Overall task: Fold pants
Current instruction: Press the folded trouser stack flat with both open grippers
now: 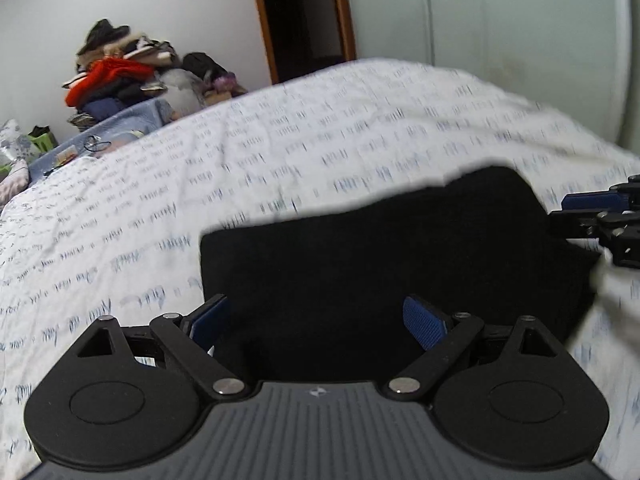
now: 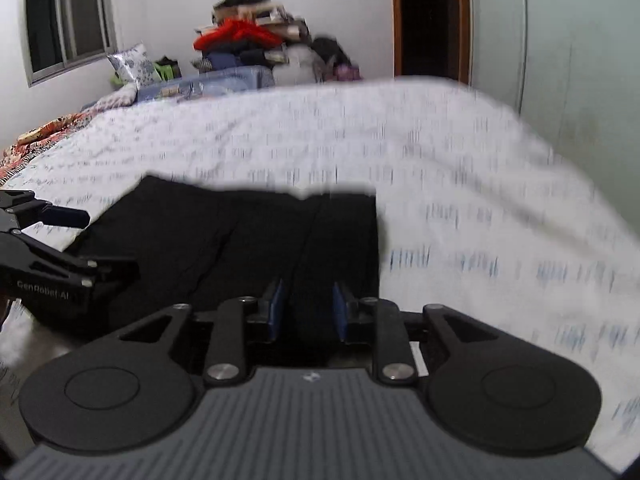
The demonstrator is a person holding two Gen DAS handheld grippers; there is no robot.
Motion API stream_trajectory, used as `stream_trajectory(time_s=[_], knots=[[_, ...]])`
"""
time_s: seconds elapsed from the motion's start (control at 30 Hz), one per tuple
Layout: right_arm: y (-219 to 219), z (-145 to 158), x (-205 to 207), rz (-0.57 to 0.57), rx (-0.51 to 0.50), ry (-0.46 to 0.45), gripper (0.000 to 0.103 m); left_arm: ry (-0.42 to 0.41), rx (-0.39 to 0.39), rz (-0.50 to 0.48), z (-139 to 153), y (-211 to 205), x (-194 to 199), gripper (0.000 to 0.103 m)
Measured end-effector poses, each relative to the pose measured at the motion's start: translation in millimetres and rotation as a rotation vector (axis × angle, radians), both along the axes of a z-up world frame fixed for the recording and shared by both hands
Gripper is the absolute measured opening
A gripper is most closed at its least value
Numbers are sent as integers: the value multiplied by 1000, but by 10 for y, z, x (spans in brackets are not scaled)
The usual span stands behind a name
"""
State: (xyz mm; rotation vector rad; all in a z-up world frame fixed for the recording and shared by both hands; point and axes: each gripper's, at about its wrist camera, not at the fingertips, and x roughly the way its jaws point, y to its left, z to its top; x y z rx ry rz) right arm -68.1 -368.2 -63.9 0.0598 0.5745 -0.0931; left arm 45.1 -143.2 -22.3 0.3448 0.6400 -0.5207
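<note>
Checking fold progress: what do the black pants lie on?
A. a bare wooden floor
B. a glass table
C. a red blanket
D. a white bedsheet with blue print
D: the pants lie flat, already folded into a compact block, on the white sheet with its blue print.

Dim, even indoor light; motion blur smears the printed bedsheet (image 2: 460,184), fisheye bends the room's edges, and the black pants (image 1: 380,248) show no detail.
</note>
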Motion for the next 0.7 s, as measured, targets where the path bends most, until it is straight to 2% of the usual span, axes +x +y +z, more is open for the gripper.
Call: stream_trajectory(time_s=[0.07,0.13,0.2,0.27,0.3,0.33,0.5,0.57,0.67,0.7], knots=[[34,136,147,9,-45,-40,29,12,-45,17,81,-44,146,94],[54,199,345,34,-75,-76,41,37,-62,39,45,-113,340,97],[33,151,612,39,-77,-50,42,74,-24,105,-90,-178,551,97],[2,0,876,40,-84,25,44,128,17,140,-246,-206,715,97],[-12,-98,971,36,-96,66,48,151,9,159,-277,-175,742,97],[-2,-151,999,33,-111,68,54,153,-20,167,-262,-127,725,97],[92,26,621,16,-106,-13,60,96,-16,192,-175,-57,586,97],[162,114,419,7,-106,-50,65,105,-29,200,-155,-30,535,97],[277,178,155,-13,-103,-85,73,123,-54,215,-142,26,446,97],[311,185,85,-13,-101,-91,81,123,-56,217,-146,33,413,97]])
